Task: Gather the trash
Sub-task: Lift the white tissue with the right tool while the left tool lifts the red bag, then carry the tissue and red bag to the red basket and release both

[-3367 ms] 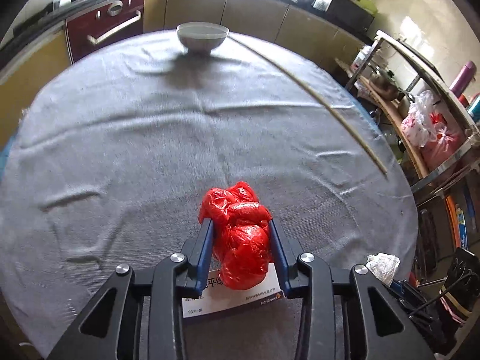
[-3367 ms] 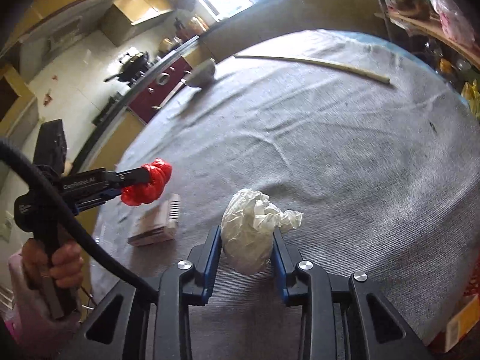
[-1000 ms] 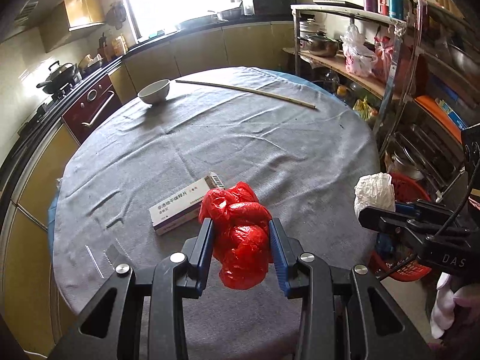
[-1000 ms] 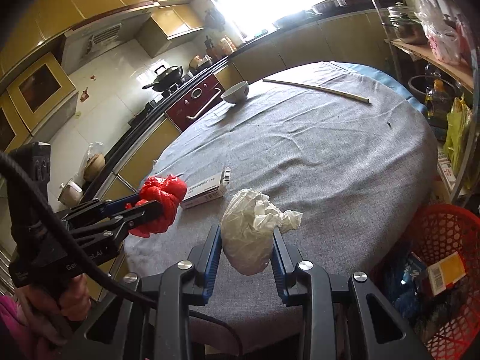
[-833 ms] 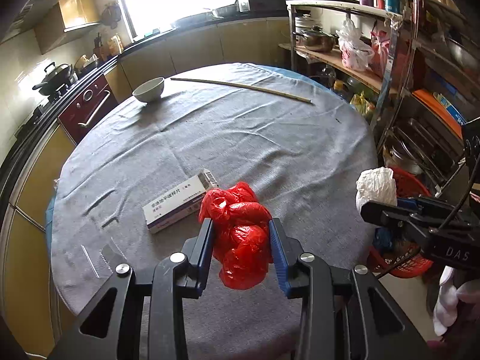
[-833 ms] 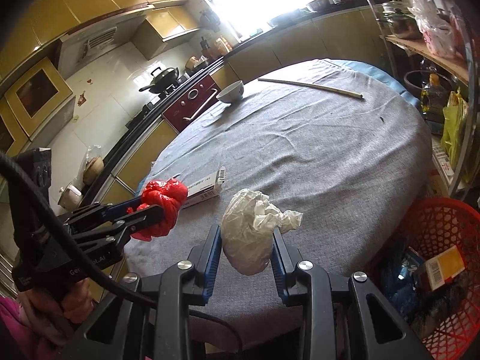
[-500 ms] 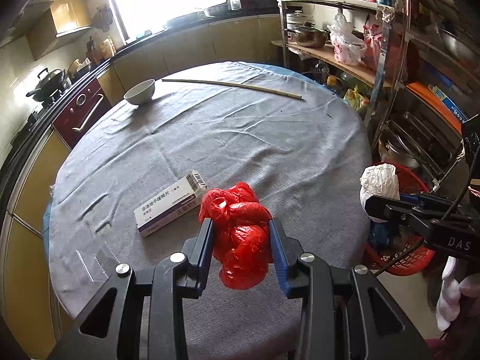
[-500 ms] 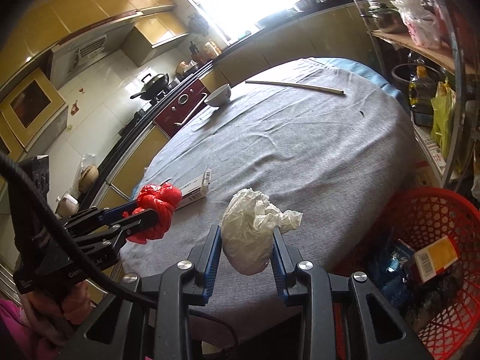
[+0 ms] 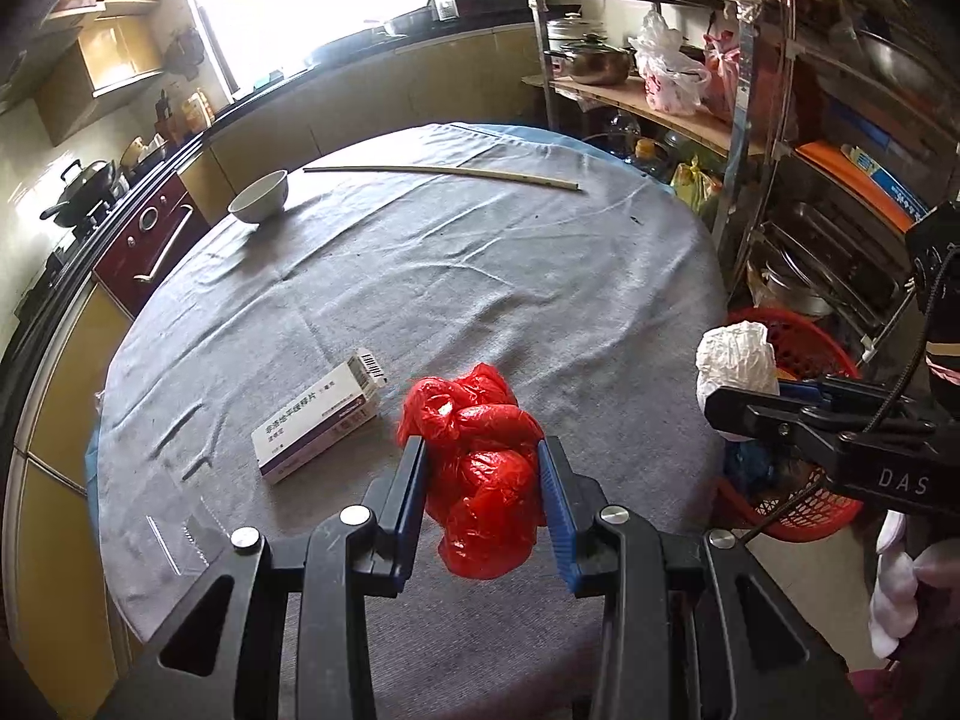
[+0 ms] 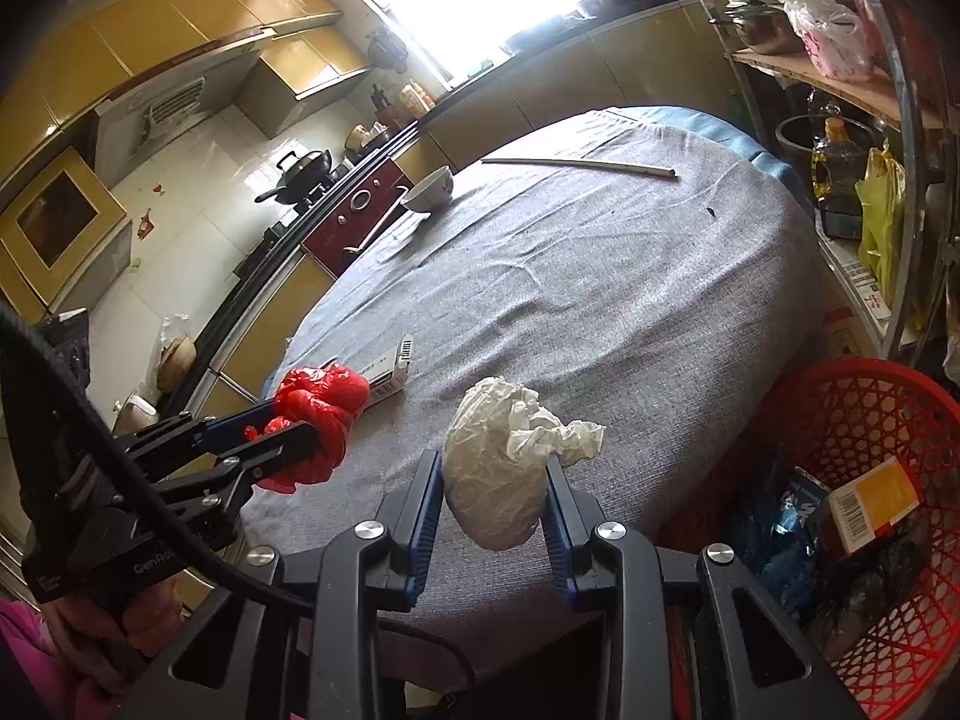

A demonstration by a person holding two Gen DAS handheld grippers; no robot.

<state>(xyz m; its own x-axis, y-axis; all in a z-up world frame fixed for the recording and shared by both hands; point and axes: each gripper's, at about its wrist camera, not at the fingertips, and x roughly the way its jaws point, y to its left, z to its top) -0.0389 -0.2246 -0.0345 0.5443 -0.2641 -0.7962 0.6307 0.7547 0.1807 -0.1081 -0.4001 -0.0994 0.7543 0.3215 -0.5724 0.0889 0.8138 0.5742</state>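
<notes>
Both loads have come up off the bench: the left hand-held gripper (image 9: 481, 480) has lifted the red plastic bag (image 9: 480, 468) clear of the medicine box (image 9: 318, 420), which now lies exposed to its left. The right hand-held gripper (image 10: 493, 501) has carried the crumpled white paper (image 10: 510, 456) back from the cloth to the bench's near right edge. The red basket (image 10: 864, 480) has come into view beside it.

Box (image 9: 318, 420) near table's (image 9: 540, 276) near-left edge; bowl (image 9: 259, 197) at far-left edge; stick (image 9: 444, 173) along far edge; basket (image 10: 864, 516) on floor, off table's right edge.
</notes>
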